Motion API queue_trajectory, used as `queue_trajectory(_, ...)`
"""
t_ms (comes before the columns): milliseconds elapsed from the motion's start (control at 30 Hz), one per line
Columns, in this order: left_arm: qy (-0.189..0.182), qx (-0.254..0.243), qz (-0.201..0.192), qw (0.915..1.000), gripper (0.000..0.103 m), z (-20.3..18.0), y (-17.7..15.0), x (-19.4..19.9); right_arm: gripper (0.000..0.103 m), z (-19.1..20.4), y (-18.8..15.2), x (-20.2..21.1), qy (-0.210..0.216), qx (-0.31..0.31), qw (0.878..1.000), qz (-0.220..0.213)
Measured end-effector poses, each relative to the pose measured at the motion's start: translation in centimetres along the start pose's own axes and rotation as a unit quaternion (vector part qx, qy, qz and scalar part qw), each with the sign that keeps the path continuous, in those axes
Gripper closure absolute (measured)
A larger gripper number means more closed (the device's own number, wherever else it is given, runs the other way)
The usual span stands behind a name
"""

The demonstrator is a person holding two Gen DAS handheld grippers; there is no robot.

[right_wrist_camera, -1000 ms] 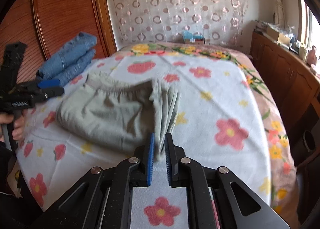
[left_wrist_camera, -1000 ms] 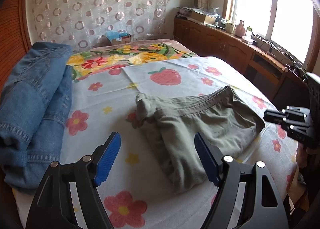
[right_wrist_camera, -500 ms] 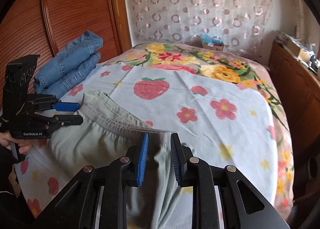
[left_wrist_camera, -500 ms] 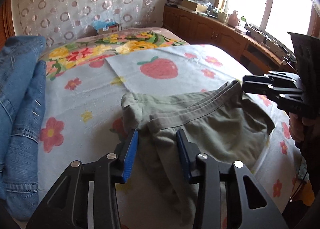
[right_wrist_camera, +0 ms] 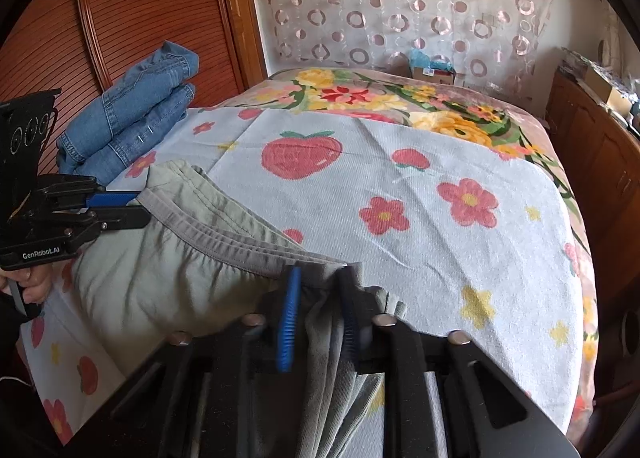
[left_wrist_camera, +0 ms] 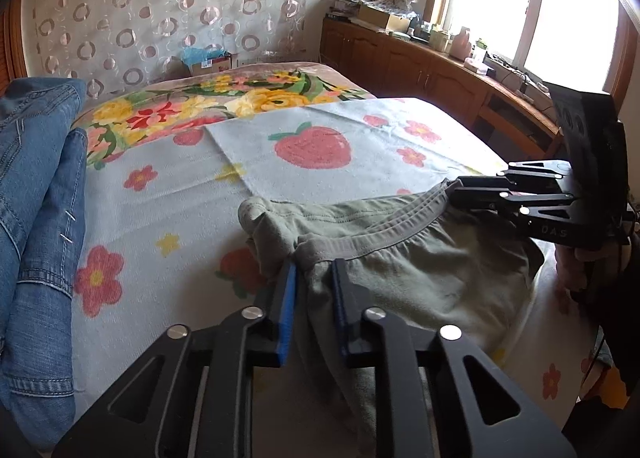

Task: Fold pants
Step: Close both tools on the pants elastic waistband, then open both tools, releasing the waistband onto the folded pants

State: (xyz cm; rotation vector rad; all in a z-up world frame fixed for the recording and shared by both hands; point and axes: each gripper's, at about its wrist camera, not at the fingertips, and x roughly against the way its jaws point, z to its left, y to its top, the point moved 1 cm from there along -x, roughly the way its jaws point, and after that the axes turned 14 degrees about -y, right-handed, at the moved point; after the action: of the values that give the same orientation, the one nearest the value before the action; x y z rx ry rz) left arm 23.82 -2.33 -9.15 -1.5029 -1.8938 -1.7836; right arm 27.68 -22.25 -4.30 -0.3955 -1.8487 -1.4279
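Olive-green pants (left_wrist_camera: pixel 420 270) lie folded on the bed, waistband toward the far side. My left gripper (left_wrist_camera: pixel 314 276) is shut on the pants at the left end of the waistband. My right gripper (right_wrist_camera: pixel 320 282) is shut on the pants at the right end of the waistband (right_wrist_camera: pixel 240 234), with several folded layers hanging between its blue pads. Each gripper shows in the other's view: the right one (left_wrist_camera: pixel 460 188) at the waistband's far corner, the left one (right_wrist_camera: pixel 140 206) at the other end.
A stack of folded blue jeans (left_wrist_camera: pixel 36 198) lies on the bed's left side, also in the right wrist view (right_wrist_camera: pixel 132 110). The bed (right_wrist_camera: pixel 460 162) has a flowered strawberry cover. A wooden cabinet (left_wrist_camera: pixel 420 66) runs along the right wall under the window.
Both grippers moved forward onto the pants' waistband ends and closed on the cloth; the left went from wide open to pinching the fabric.
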Motion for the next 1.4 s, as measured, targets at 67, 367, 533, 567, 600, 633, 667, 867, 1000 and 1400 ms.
queue_trajectory(67,0.001,-0.004,-0.006,1.0,0.088,-0.3,0.2,0.4,0.095,0.0,-0.1,0.4,0.001,0.0,1.0,-0.008)
queue_trajectory(367,0.004,-0.015,-0.043,0.999,0.092,-1.1,1.0,2.2,0.097,-0.1,-0.1,2.9,-0.012,-0.021,0.998,-0.064)
queue_trajectory(533,0.025,-0.011,-0.017,0.9995,0.092,-0.1,1.7,0.0,0.097,0.2,-0.4,0.8,-0.034,-0.017,0.999,-0.03)
queue_trajectory(567,0.026,-0.008,-0.012,0.9996,0.092,0.0,1.7,-0.3,0.097,0.2,-0.5,0.4,-0.035,-0.016,0.999,-0.022)
queue_trajectory(600,0.027,-0.006,-0.007,0.9996,0.092,0.4,1.8,-0.8,0.097,0.2,-0.3,0.2,-0.035,-0.015,0.999,-0.017)
queue_trajectory(633,0.028,-0.005,-0.004,0.9996,0.092,0.4,1.7,-0.9,0.097,0.4,-0.4,-0.1,-0.035,-0.015,0.999,-0.013)
queue_trajectory(667,0.029,-0.005,-0.001,0.9996,0.092,0.5,1.7,-1.2,0.097,0.4,-0.3,-0.2,-0.033,-0.014,0.999,-0.011)
queue_trajectory(867,0.025,0.0,0.006,0.9997,0.085,0.7,1.5,-1.2,0.09,0.0,0.3,0.7,-0.031,-0.026,0.999,-0.01)
queue_trajectory(1000,0.042,-0.002,0.005,0.9991,0.057,0.9,1.5,-0.9,0.066,-0.8,-0.4,1.7,-0.035,-0.037,0.999,-0.009)
queue_trajectory(1400,0.042,0.022,0.021,0.9987,0.031,2.4,0.6,-2.5,0.058,-1.5,-2.0,1.7,-0.025,-0.062,0.997,0.039)
